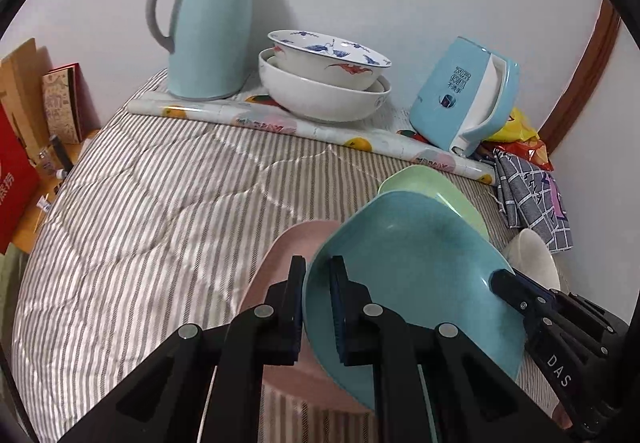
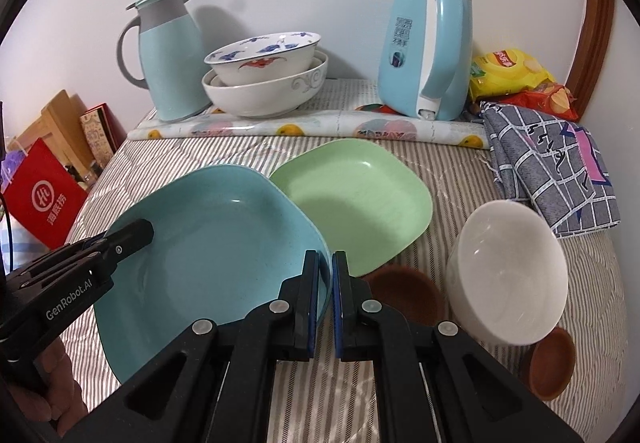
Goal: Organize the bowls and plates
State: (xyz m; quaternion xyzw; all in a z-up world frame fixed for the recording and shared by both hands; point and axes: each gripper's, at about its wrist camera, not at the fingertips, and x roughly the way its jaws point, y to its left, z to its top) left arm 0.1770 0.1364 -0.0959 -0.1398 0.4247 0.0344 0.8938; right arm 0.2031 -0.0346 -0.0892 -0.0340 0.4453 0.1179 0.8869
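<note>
A blue plate (image 2: 208, 243) sits beside a green plate (image 2: 356, 199) and a pink plate (image 1: 280, 267). The cloth (image 1: 160, 223) has grey and white stripes. The bowl (image 2: 508, 275) is plain white, two small dishes (image 2: 554, 361) brown.

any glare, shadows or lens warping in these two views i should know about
Left wrist view: strong fisheye bend, dark corners, the thermos jug throws a soft shadow on the wall, sheen on the striped cover. Right wrist view: same warping, the blue plate shades the green plate, faint highlights inside the white bowl; both views reasonably sharp.
</note>
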